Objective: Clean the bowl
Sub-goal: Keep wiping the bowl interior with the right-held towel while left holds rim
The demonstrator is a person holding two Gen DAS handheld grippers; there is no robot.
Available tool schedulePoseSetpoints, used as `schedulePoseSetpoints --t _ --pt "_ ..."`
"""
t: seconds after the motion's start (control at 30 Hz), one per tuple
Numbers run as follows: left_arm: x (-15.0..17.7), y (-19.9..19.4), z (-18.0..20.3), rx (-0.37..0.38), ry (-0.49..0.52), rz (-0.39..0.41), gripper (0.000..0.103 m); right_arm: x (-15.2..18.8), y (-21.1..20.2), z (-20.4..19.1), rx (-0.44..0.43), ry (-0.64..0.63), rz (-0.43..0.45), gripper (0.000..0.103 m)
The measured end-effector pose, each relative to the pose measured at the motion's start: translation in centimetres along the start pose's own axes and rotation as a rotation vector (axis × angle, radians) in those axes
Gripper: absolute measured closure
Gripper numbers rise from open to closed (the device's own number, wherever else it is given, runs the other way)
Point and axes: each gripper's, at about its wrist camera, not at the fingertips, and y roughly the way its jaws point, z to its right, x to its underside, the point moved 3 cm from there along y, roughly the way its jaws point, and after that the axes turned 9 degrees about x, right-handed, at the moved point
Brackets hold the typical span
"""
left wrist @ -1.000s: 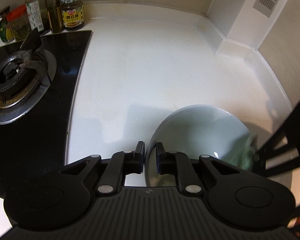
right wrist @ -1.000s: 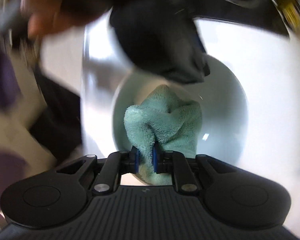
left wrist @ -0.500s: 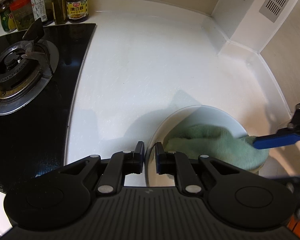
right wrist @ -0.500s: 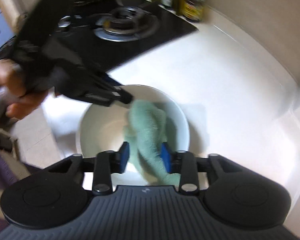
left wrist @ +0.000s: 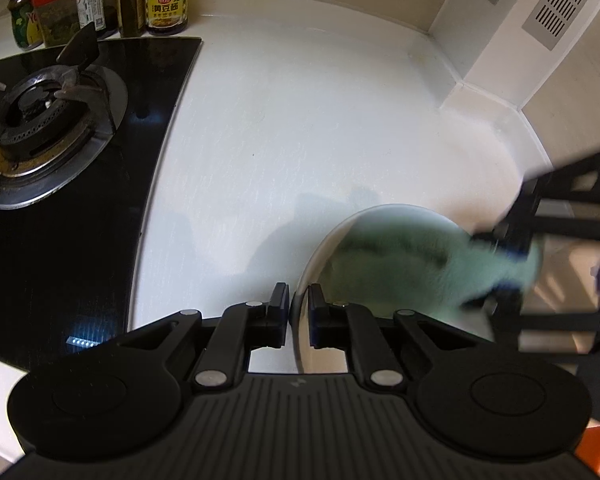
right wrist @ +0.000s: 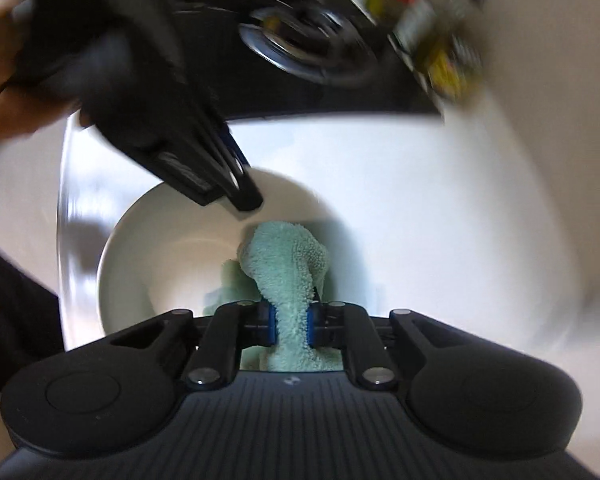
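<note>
In the left wrist view the green cloth (left wrist: 420, 264) is smeared by motion, so its folds cannot be read, and it hides most of the inside of the bowl (left wrist: 320, 248). The right gripper (left wrist: 512, 240) at the right edge is also blurred and cut off by the frame. The bowl's near rim runs behind the left gripper's (left wrist: 299, 308) closing fingers (left wrist: 280, 304), and contact there cannot be told. In the right wrist view the stove burner (right wrist: 300, 48) and the jars (right wrist: 440, 52) on the far side of the counter (right wrist: 420, 200) are streaked beyond reading. The hand (right wrist: 4, 72) at the left edge is blurred and partly cropped.
</note>
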Motion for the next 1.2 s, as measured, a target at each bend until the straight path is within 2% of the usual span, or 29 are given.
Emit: schedulePoseSetpoints --t 0.1,0.27,0.33,0.43,0.57,0.63,0.73,0.8,0.93,1.0,1.03,1.13,1.17,1.2 --pt "0.4 0.0 0.6 -0.024 0.057 -0.013 0.098 -0.8 -0.4 -1.4 0.044 -0.269 0.070 0.093" --pt "0.5 0.2 1.1 -0.042 0.148 -0.027 0.099 -1.1 1.5 -3.8 0.090 -0.621 0.204 0.093" --pt "0.5 0.3 1.2 -0.048 0.169 -0.026 0.096 -1.2 2.3 -3.8 0.117 -0.635 0.184 0.093" --pt "0.4 0.4 1.1 -0.052 0.179 -0.020 0.093 -0.8 3.8 -4.2 0.232 -0.658 0.040 0.093" --pt "0.0 0.6 0.6 -0.065 0.142 0.016 0.089 0.0 4.2 -4.0 0.286 -0.594 -0.136 0.093" --pt "-0.2 0.6 0.4 -0.063 0.113 0.029 0.089 0.1 3.7 -3.7 0.281 -0.511 -0.211 0.093" --pt "-0.3 0.8 0.7 -0.079 0.114 0.043 0.089 0.4 1.7 -2.7 0.222 -0.304 -0.302 0.093" --pt "-0.6 0.9 0.9 -0.087 0.117 0.045 0.088 0.6 0.7 -2.1 0.162 -0.187 -0.317 0.092" --pt "-0.8 1.1 1.1 -0.080 0.119 0.035 0.090 0.8 -2.3 -1.7 -0.056 0.039 -0.270 0.092" --pt "-0.8 1.1 1.0 -0.074 0.129 0.033 0.090 0.8 -2.9 -1.1 -0.083 0.097 -0.226 0.093" --pt "-0.8 1.1 0.9 -0.066 0.122 0.033 0.090 0.8 -2.9 -0.2 -0.044 0.104 -0.190 0.093" --pt "-0.9 1.1 0.7 -0.052 0.109 0.029 0.091 0.6 -2.9 2.6 0.154 0.019 -0.038 0.092" --pt "-0.8 1.2 0.7 -0.055 0.117 0.027 0.091 0.5 -2.3 3.3 0.186 -0.029 -0.008 0.092" --pt "-0.8 1.2 0.8 -0.060 0.125 0.026 0.091 0.4 -1.6 3.5 0.172 -0.064 0.008 0.092"
